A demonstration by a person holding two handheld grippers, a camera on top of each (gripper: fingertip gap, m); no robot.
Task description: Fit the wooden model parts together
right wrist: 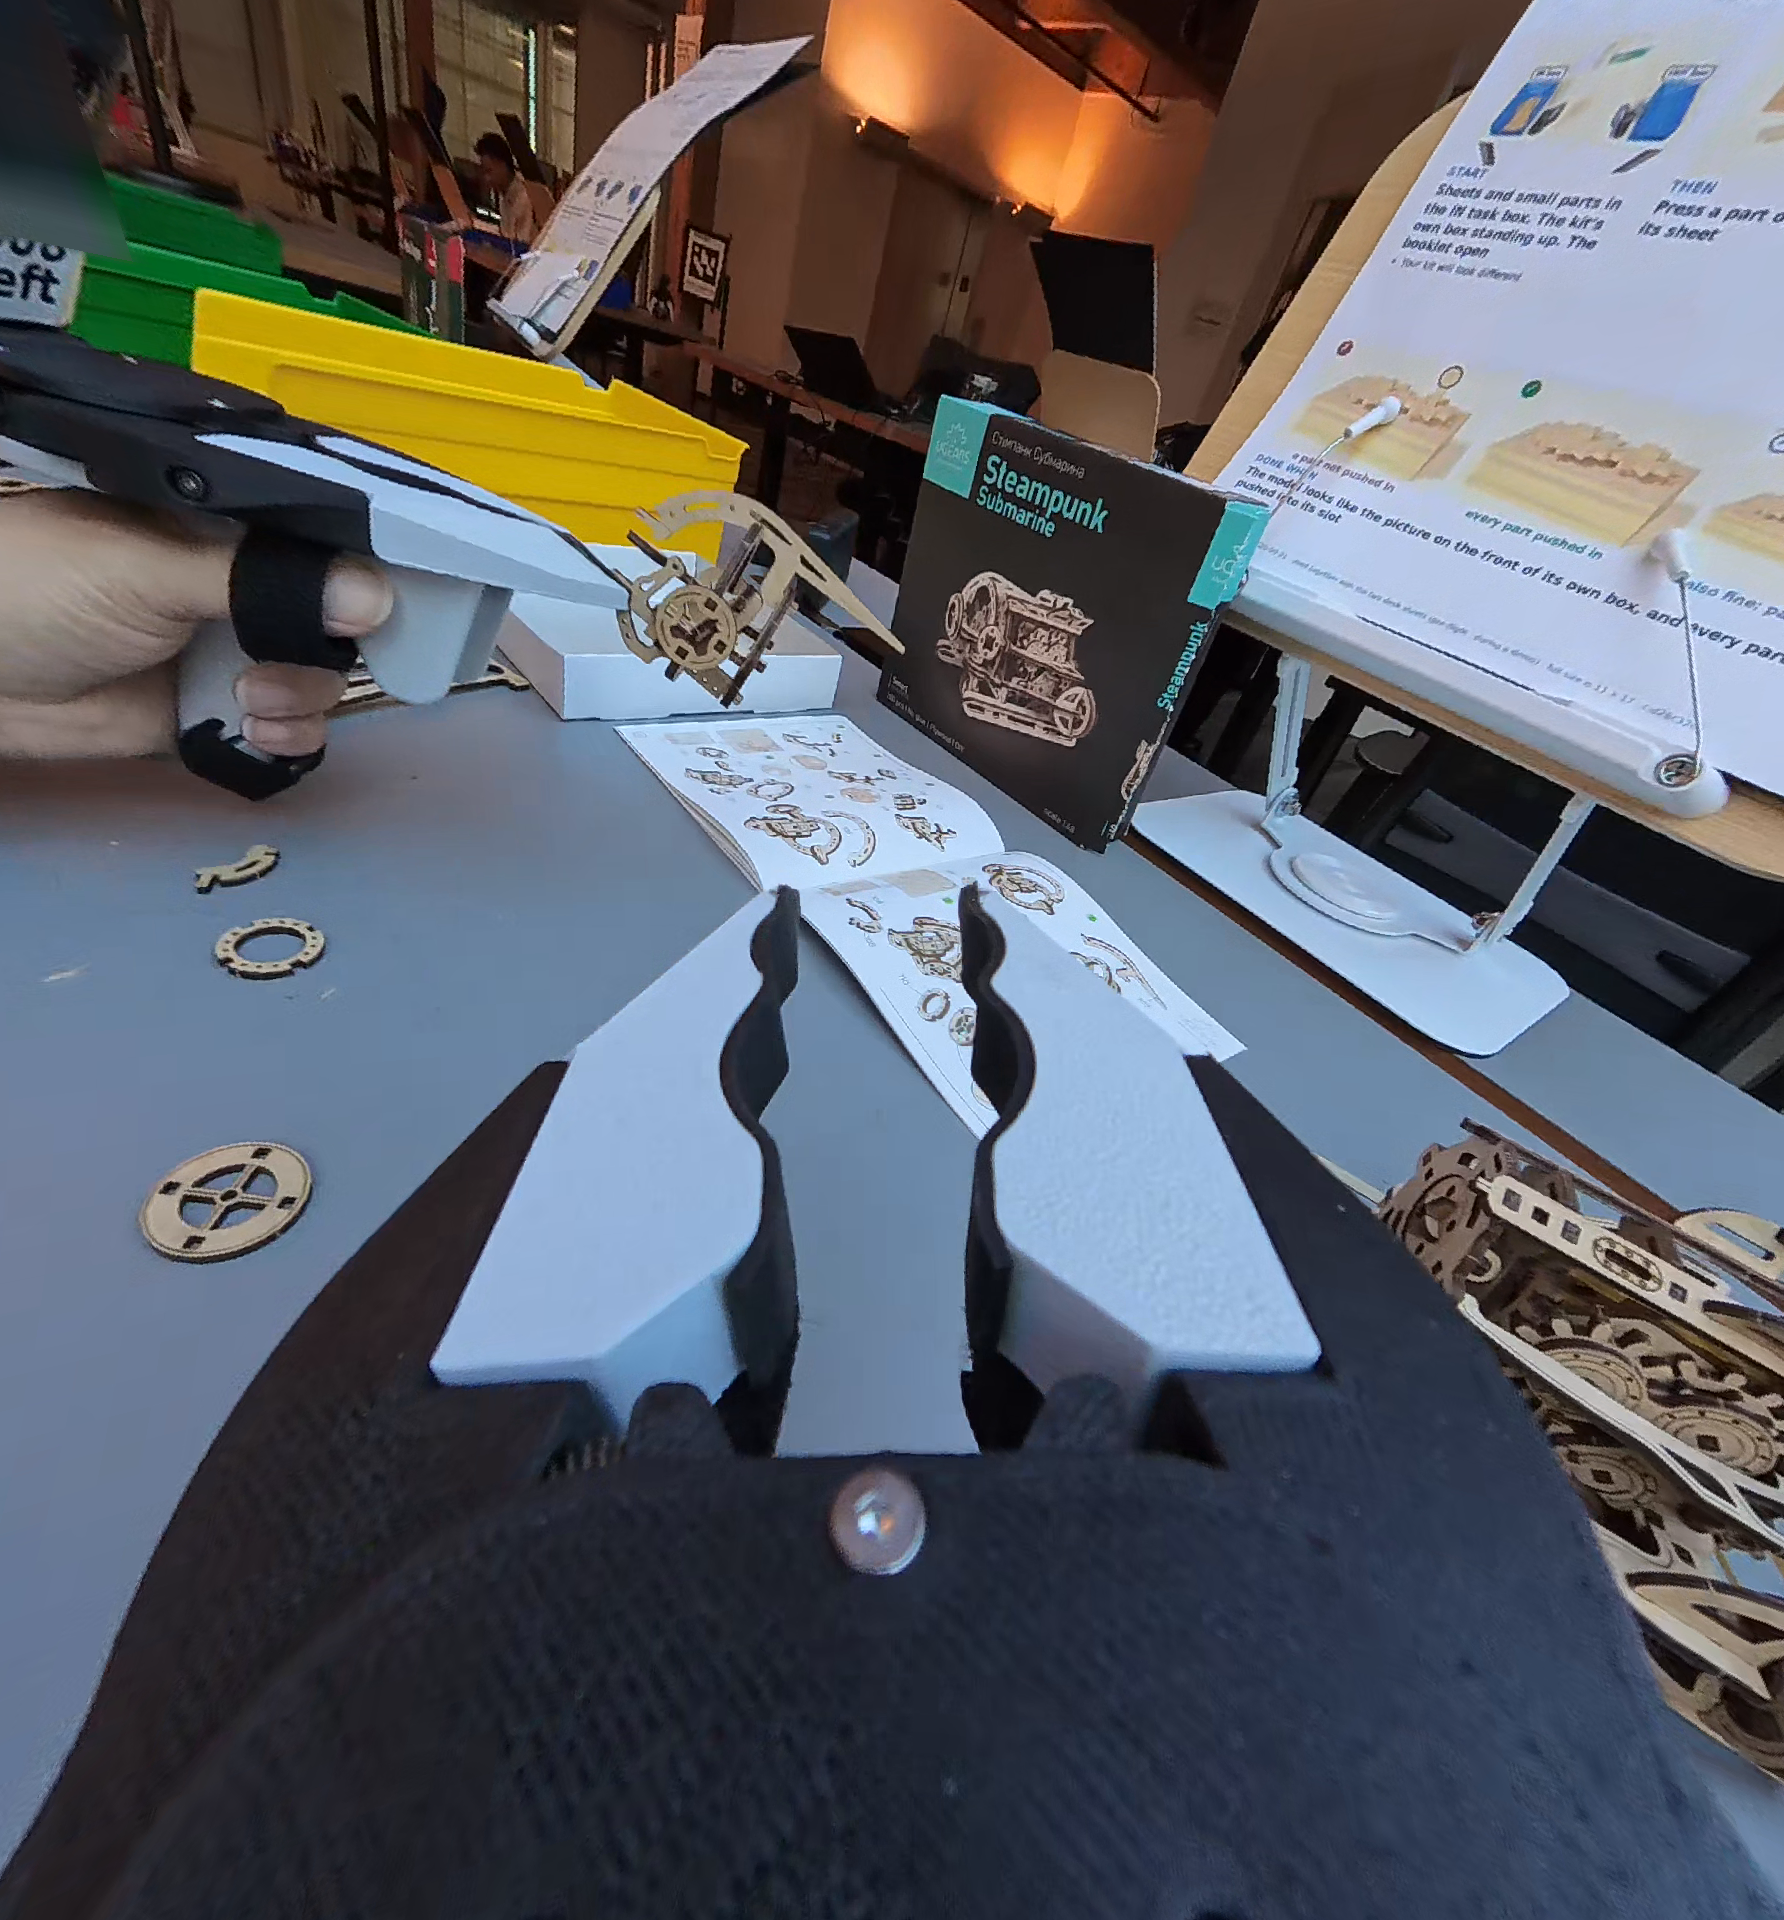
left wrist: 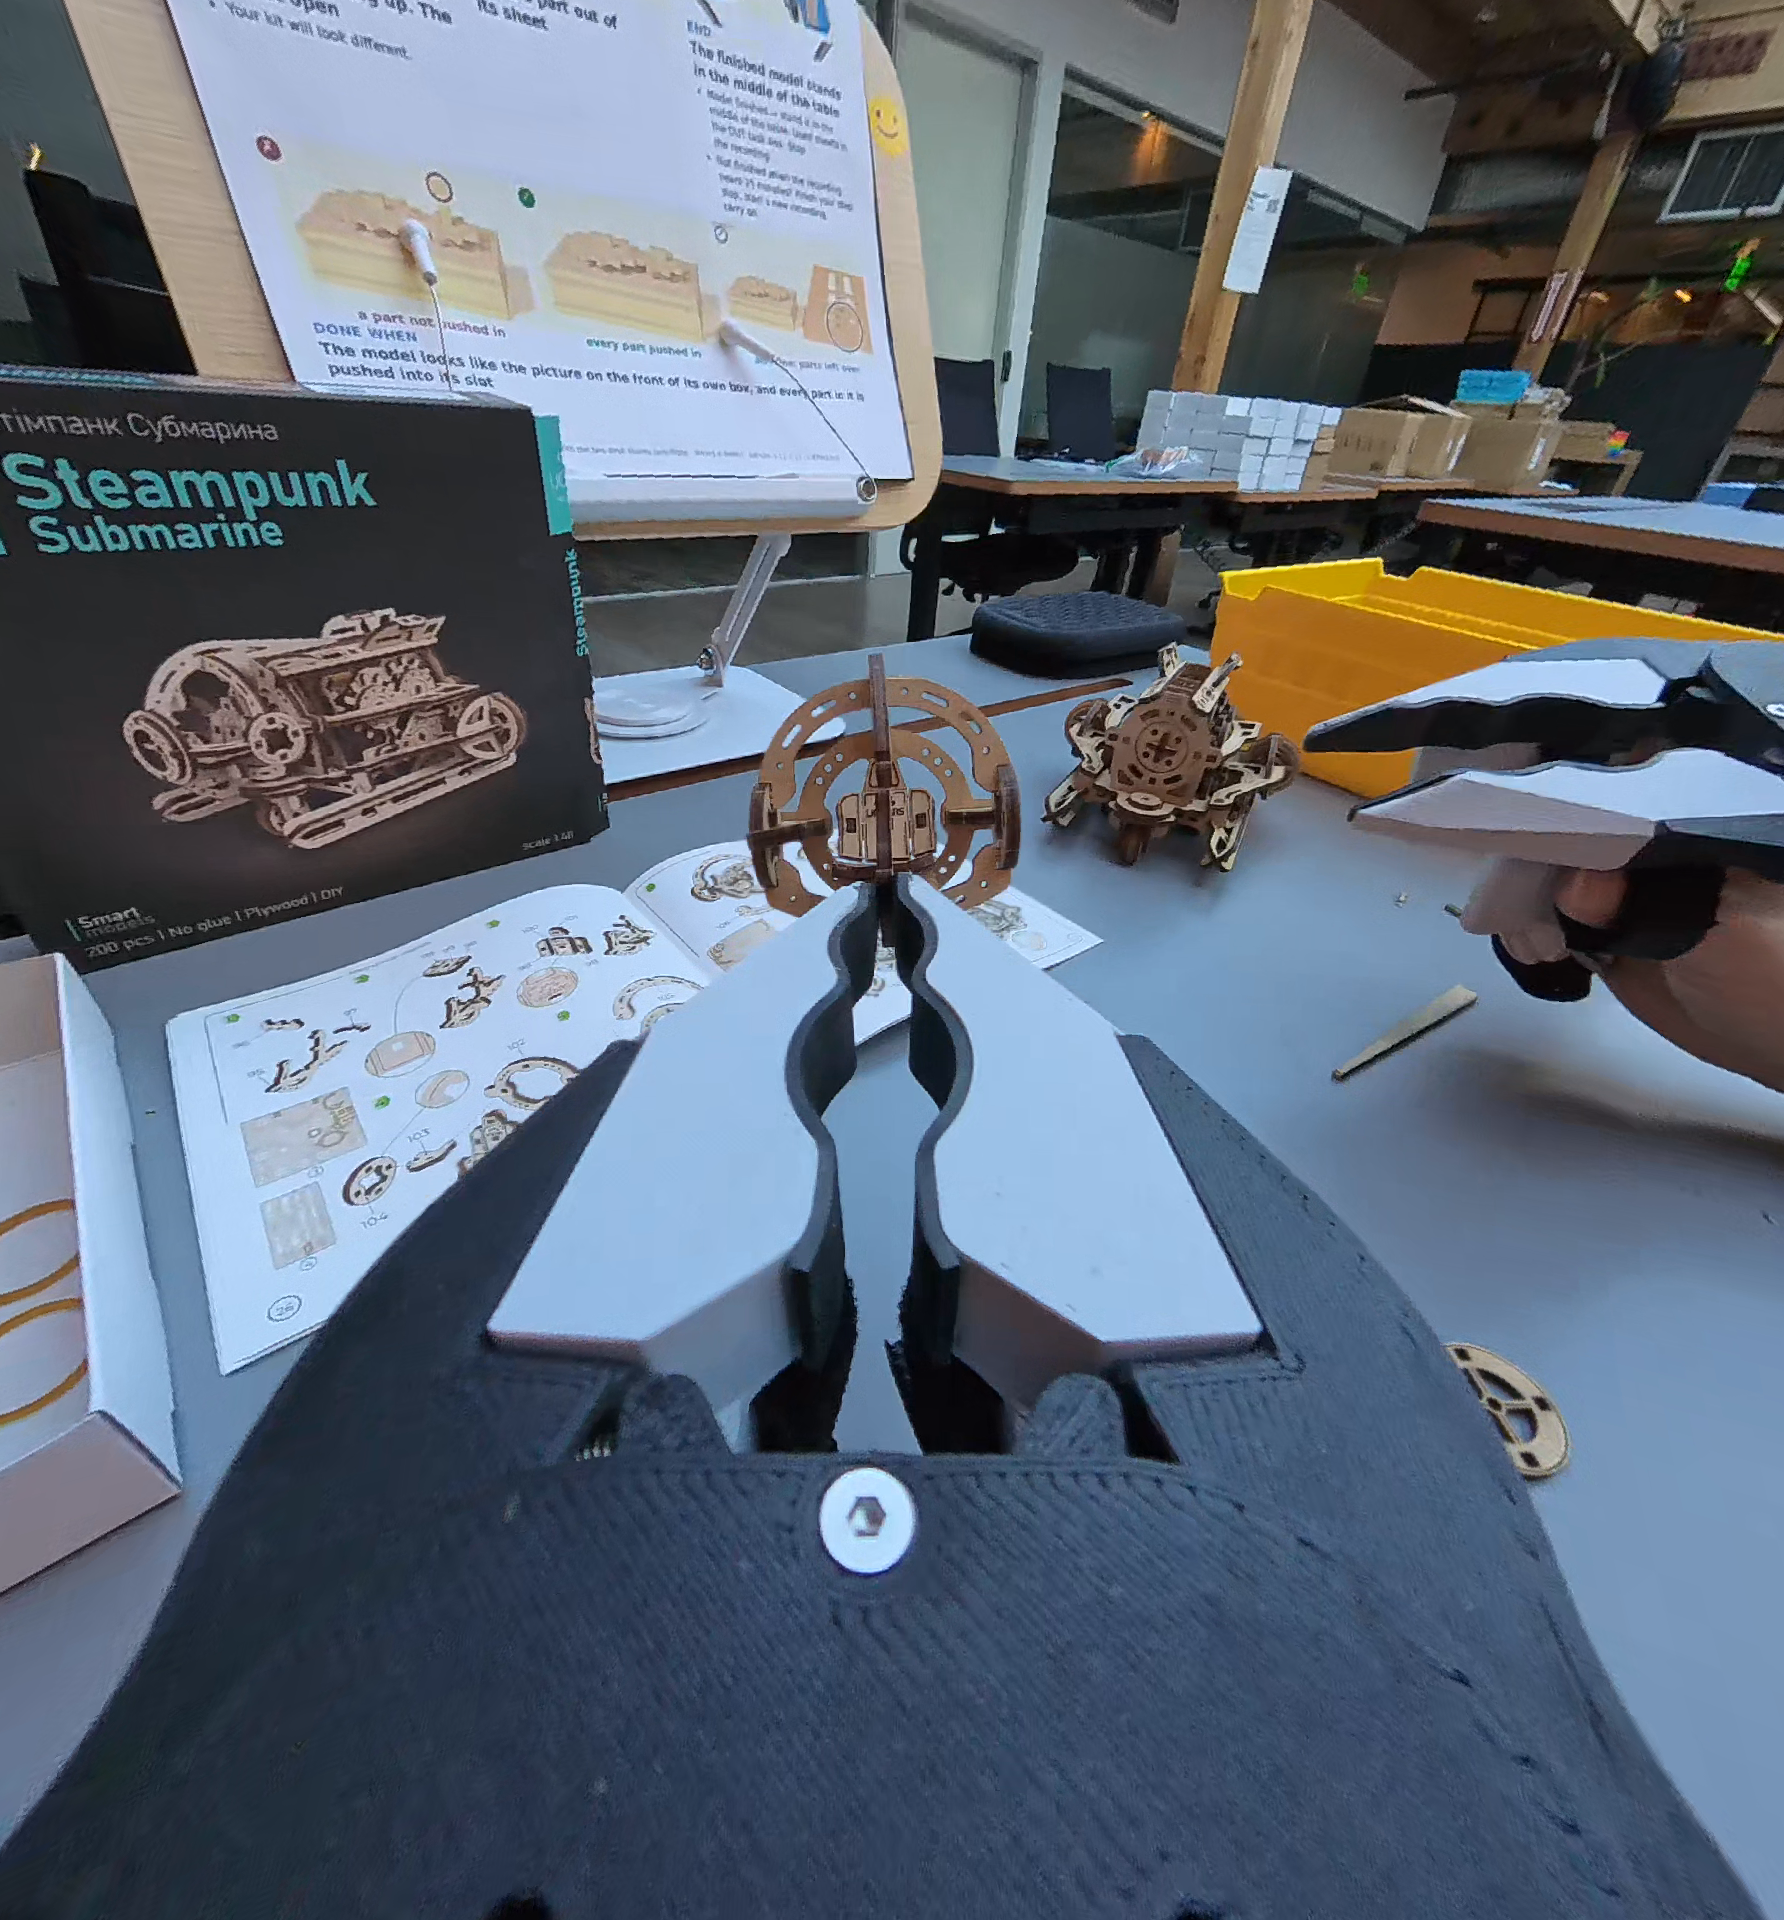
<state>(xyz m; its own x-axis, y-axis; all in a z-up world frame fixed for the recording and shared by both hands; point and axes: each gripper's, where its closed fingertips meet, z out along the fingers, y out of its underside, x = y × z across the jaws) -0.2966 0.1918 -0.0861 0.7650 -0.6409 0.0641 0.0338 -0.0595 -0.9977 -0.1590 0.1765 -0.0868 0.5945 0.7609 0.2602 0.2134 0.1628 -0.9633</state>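
Left gripper [left wrist: 880, 899] has its fingers pinched down on the bottom edge of a round wooden sub-assembly [left wrist: 883, 790], holding it upright in the air over the booklet [left wrist: 431, 1060]. The right gripper [right wrist: 877, 904] has its fingers spread with nothing between them, hovering above the table [right wrist: 452, 831] near the booklet's lower page.

Biggest stuff first: grey table, then the wooden board on a white stand [right wrist: 1387, 883] with an instruction sheet clipped on, at the back. Yellow bin [left wrist: 1387, 634] sits at the far side, green ones [right wrist: 181, 260] behind it. The dark kit box [left wrist: 244, 665] stands upright just beside the stand. A shallow white tray [left wrist: 26, 1247] with rubber bands in it is at the left edge.

The half-built model [left wrist: 1168, 758] sits on the table near the yellow bin, well apart from the held piece; in the right wrist view it's right next to the right gripper.

Small bits loose on the table: a spoked wheel disc [right wrist: 226, 1202], a toothed ring [right wrist: 270, 948], a little curved piece [right wrist: 236, 868] and a thin wooden strip [left wrist: 1405, 1031].
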